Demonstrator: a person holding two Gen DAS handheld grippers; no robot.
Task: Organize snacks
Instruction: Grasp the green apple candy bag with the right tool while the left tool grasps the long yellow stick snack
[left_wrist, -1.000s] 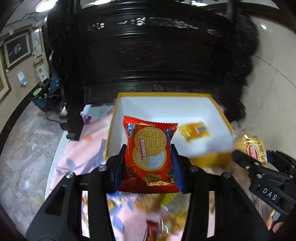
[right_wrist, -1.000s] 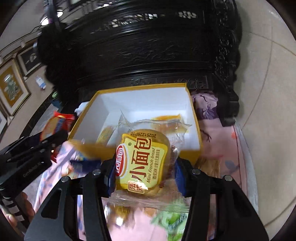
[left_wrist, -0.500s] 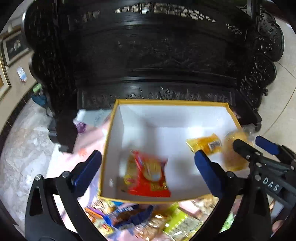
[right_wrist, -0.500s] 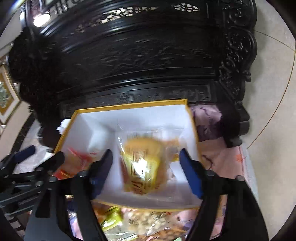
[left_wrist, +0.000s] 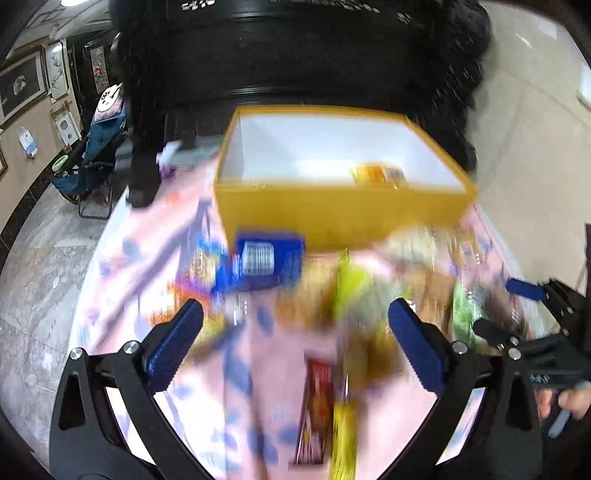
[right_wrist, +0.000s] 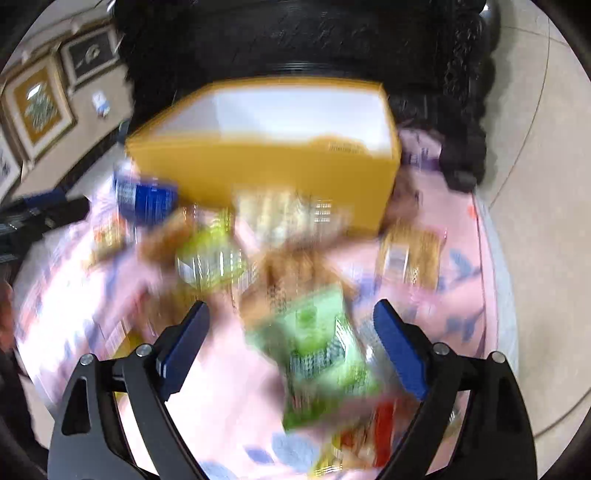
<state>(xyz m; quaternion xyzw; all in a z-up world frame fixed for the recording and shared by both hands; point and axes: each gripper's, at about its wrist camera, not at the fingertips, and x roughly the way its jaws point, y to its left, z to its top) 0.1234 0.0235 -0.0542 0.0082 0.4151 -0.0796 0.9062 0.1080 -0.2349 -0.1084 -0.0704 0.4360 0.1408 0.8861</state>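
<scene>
A yellow box (left_wrist: 332, 214) with a white inside stands at the back of the pink cloth, and a yellow packet (left_wrist: 376, 173) lies in it. Loose snack packets, blurred, are spread in front of it, among them a blue packet (left_wrist: 266, 258) and a red packet (left_wrist: 317, 391). My left gripper (left_wrist: 295, 314) hovers open over them with nothing between its fingers. The jaws of my right gripper (right_wrist: 291, 312) are opening, and they stand wide above a green packet (right_wrist: 317, 354) without touching it. The box (right_wrist: 266, 170) is beyond it.
Dark carved wooden furniture (left_wrist: 295, 55) rises right behind the box. The pink floral cloth (left_wrist: 240, 387) covers a round table with tiled floor on both sides. A folding chair (left_wrist: 92, 166) and framed pictures (right_wrist: 37, 107) are at the left. A hand (left_wrist: 569, 402) holds the right gripper.
Both grippers opened and dropped their packets into the box, red from the left, bread from the right. Both then drew back and down to over the loose snacks.
</scene>
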